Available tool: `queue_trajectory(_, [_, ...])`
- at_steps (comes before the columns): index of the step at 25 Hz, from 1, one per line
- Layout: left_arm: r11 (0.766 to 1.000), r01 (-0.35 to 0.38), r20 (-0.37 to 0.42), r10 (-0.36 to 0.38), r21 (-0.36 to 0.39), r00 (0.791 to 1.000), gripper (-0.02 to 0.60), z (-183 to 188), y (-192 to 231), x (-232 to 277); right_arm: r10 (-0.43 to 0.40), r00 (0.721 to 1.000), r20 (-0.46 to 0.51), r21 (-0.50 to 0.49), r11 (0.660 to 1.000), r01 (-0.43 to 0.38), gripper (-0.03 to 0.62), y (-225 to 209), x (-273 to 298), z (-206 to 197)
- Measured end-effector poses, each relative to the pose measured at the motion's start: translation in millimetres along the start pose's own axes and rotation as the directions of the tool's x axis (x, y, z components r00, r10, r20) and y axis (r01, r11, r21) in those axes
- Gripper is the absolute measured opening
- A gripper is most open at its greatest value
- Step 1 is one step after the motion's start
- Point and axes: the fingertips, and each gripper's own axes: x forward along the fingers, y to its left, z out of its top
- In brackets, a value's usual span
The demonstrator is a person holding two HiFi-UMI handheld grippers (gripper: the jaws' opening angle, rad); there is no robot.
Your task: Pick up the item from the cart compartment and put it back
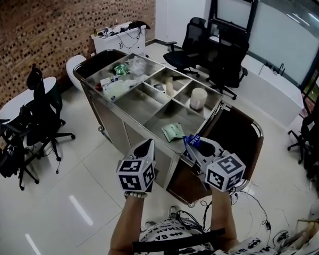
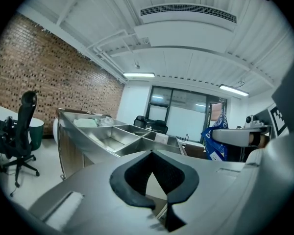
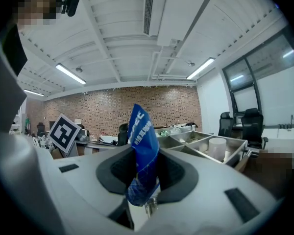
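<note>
Cart rim (image 1: 128,122) just ahead, floor (image 1: 80,185) open left | right tool (image 1: 195,146) grips blue packet (image 3: 143,146) | left tool (image 1: 148,145) closed, empty

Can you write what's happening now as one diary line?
right gripper: shut on blue plastic packet | left gripper: shut, empty | both by compartmented steel cart
</note>
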Motion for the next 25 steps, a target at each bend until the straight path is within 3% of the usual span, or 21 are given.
queue_trajectory(19, [1.0, -0.025, -0.015, 0.024, -0.016, 1.0, 0.001, 19, 32, 29, 0.049, 0.999, 0.009, -0.062, 0.997, -0.049, 0.101, -8, 56, 46])
queue_trajectory(25, [0.999, -0.039, -0.043, 0.038, -0.033, 0.998, 0.002, 36, 35, 40, 0.08, 0.997, -0.001, -0.082, 0.993, -0.08, 0.101, -12, 83, 83])
